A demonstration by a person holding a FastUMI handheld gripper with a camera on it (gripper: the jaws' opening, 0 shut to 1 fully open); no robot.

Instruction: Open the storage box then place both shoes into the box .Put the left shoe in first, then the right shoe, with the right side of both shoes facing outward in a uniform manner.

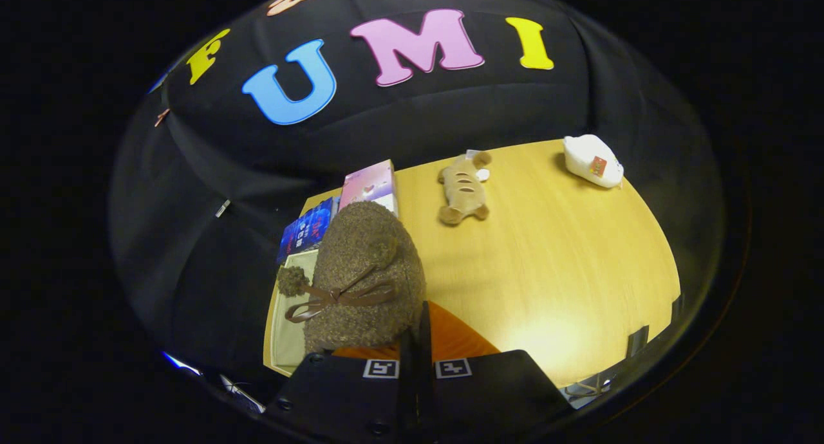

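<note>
A brown fuzzy shoe (364, 277) with a brown ribbon bow and a pom-pom hangs just ahead of my gripper (416, 341). Its orange inner part (457, 338) shows right by the fingers. The fingers stand close together and pinch the shoe's edge, so the gripper is shut on it. Beyond and beside the shoe lies a pale beige storage box (288, 315) at the edge of the wooden table (566, 270). The shoe covers much of the box, and I cannot tell what is inside it.
A blue box (308, 230) and a pink box (370, 183) stand past the shoe by the storage box. A tan striped plush toy (463, 188) lies further along the table. A white plush thing (592, 161) rests near the far corner.
</note>
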